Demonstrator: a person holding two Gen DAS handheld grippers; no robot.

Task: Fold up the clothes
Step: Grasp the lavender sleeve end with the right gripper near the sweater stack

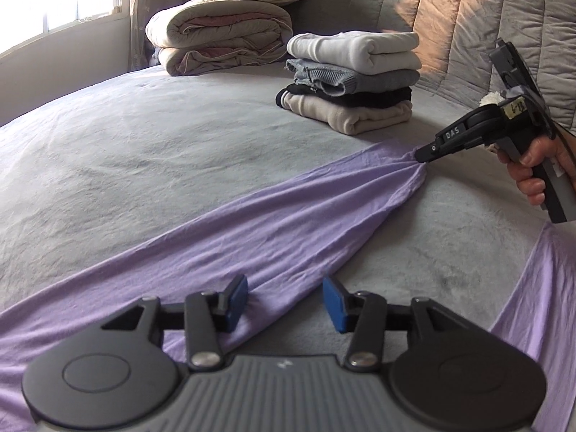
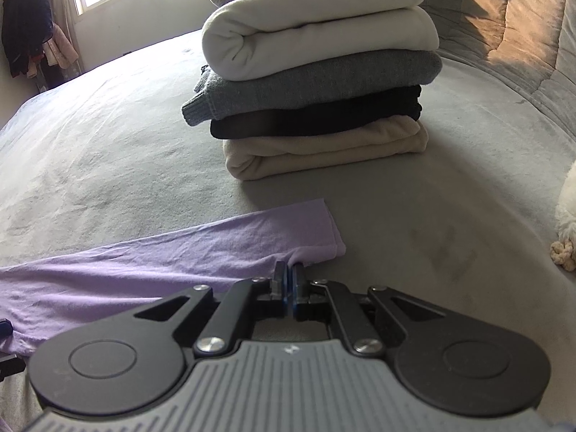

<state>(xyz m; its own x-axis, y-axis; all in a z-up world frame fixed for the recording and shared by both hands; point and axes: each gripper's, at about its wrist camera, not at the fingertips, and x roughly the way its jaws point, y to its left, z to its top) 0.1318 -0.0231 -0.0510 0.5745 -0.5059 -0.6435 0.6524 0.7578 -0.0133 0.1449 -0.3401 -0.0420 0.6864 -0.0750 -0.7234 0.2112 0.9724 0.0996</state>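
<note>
Pinching the cuff end of a lilac long-sleeved top [image 2: 172, 266], the right gripper [image 2: 289, 280] has its blue pads pressed together on a small bite of cloth, the fabric gathered into radiating creases at the tips; in the left wrist view the same right gripper [image 1: 423, 154] shows this clearly. Left gripper [image 1: 285, 297] hovers spread over the sleeve nearer the body of the garment, pads either side of the cloth, not closed on anything. The top lies stretched across the grey bedsheet [image 1: 126, 165], another lilac part trailing off at the right edge. Risk, as I judge it: the bite is thin, so a firm pull could slip the cuff free; a one-sided pull would drag and skew the whole garment. The stack of folded clothes [image 2: 316, 82] sits just beyond the cuff, so a forward sweep might nudge or topple it. Folded duvets and pillows [image 1: 223, 28] are well apart.
</note>
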